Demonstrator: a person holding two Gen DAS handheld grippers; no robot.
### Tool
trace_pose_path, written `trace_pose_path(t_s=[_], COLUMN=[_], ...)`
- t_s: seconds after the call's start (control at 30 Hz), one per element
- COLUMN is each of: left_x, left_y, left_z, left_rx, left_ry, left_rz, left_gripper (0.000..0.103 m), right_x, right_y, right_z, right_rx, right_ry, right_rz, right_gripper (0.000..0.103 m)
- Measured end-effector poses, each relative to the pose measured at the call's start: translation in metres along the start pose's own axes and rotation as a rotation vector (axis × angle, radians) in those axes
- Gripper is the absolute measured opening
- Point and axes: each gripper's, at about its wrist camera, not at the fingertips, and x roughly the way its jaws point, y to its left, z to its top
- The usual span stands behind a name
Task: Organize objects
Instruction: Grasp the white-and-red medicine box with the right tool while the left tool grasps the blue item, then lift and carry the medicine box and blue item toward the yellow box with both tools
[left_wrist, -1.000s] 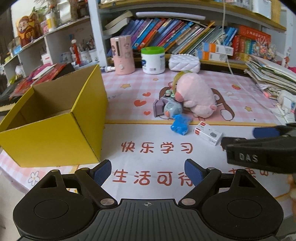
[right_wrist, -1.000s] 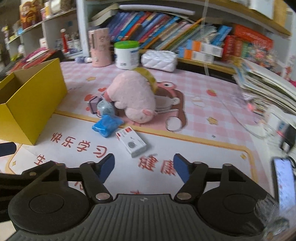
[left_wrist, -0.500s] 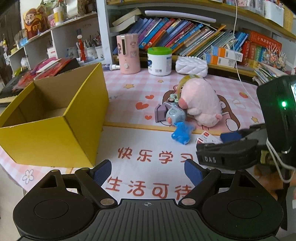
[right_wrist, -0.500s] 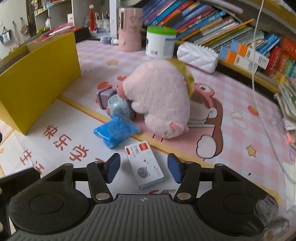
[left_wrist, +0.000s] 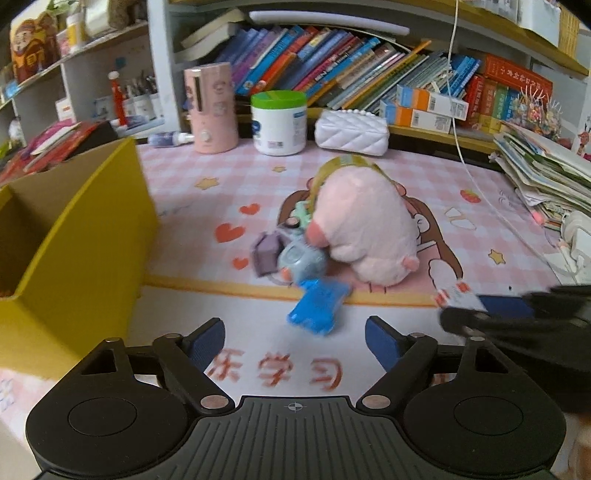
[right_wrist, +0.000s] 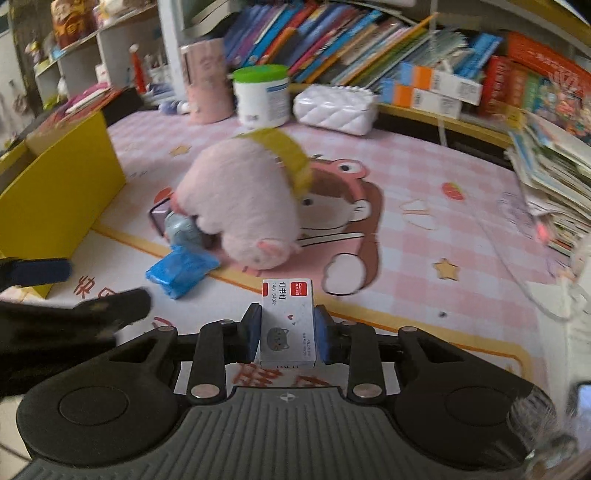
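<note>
A small white staple box (right_wrist: 288, 314) with a red label sits between the blue pads of my right gripper (right_wrist: 286, 332), whose jaws are closing and touch its two sides. In the left wrist view that box (left_wrist: 456, 295) sticks out of the right gripper (left_wrist: 517, 314). My left gripper (left_wrist: 295, 343) is open and its jaws are narrowing, with nothing between them. A blue packet (left_wrist: 317, 306) lies just ahead of it. Behind the packet are a grey-blue round toy (left_wrist: 299, 258), a purple item (left_wrist: 266, 251) and a pink plush (left_wrist: 365, 229). An open yellow cardboard box (left_wrist: 92, 240) stands at the left.
Along the back stand a pink bottle (left_wrist: 212, 107), a white jar with a green lid (left_wrist: 279, 122) and a white quilted pouch (left_wrist: 351, 131), below a shelf of books. A pile of papers (left_wrist: 546, 177) fills the right edge. A white cable (left_wrist: 465, 155) hangs down there.
The right gripper moved onto the staple box and narrowed from wide open until its pads met the box's sides. The left gripper came closer to the blue packet and narrowed a little.
</note>
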Motion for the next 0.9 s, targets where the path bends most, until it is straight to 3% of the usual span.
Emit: trace_pose_path(t_s=[0.17, 0.33, 0.43, 0.9], left_x=[0.034, 0.056, 0.057, -0.003], left_y=[-0.018, -0.022, -0.022, -0.013], left_z=[0.011, 0.014, 0.013, 0.013], left_rx=[0.086, 0.074, 0.075, 0.024], left_ry=[0.016, 0.075, 0.064, -0.023], left_rz=[0.014, 0.016, 0.0, -0.031], left_gripper=[0.062, 0.045, 0.029, 0.025], right_x=[-0.018, -0.026, -0.028, -0.031], right_y=[-0.011, -0.017, -0.019, 0.006], right_z=[-0.002, -0.004, -0.006, -0.004], right_rx=[0.001, -0.003, -0.005, -0.031], right_ry=[-0.031, -0.039, -0.033, -0.043], right_rz=[-0.019, -0.033, -0.035, -0.082], right_gripper=[0.028, 0.028, 0.028, 0.028])
